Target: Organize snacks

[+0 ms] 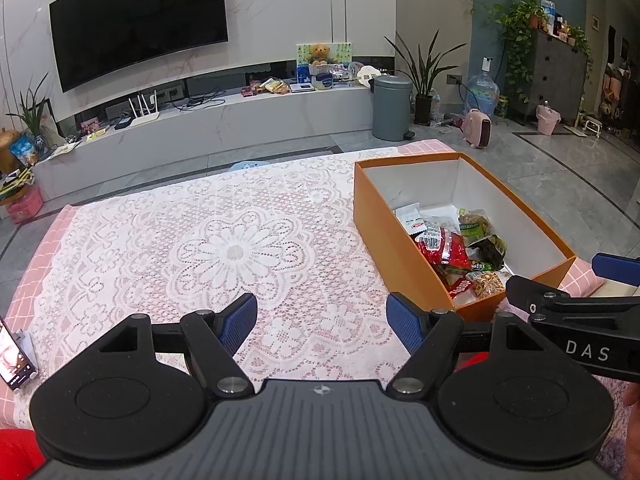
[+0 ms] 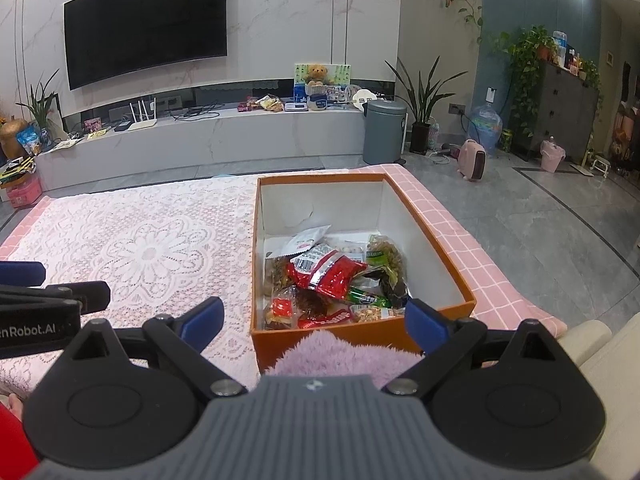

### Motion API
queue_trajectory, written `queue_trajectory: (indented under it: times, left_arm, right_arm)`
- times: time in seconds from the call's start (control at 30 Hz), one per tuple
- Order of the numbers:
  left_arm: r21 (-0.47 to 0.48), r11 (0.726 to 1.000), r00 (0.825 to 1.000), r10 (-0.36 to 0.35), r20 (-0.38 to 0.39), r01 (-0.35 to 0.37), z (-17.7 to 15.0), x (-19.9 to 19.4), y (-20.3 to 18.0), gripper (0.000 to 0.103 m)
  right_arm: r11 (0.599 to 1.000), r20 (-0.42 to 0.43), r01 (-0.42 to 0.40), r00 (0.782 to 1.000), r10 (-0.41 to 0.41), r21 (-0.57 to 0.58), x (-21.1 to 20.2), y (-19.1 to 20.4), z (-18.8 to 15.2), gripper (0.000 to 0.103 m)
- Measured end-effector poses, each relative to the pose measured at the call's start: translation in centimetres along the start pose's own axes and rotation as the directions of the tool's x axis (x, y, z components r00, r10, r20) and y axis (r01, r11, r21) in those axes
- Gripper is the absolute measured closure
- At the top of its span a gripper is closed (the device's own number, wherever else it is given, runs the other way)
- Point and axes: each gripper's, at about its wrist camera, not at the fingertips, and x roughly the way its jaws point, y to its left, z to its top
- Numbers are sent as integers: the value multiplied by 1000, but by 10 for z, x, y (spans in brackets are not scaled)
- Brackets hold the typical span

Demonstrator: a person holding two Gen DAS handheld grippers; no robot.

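An orange box with white inner walls stands on the right part of the lace-covered table. It holds several snack packets, among them a red bag and a green one. In the right wrist view the box is straight ahead, with the red bag on top of the pile. My left gripper is open and empty above the lace, left of the box. My right gripper is open and empty at the box's near end.
A phone stands at the table's left edge. A purple fluffy cloth lies in front of the box. Beyond the table are a TV console, a grey bin and a pink heater.
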Motion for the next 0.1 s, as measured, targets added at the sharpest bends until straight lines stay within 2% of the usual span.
queue_trajectory:
  times: [0.1]
  left_arm:
    - [2,1000,1000,3,5,-3,1,-1,0,17]
  right_arm:
    - [1000,-1,0,1000,0,1,0,-1,1,8]
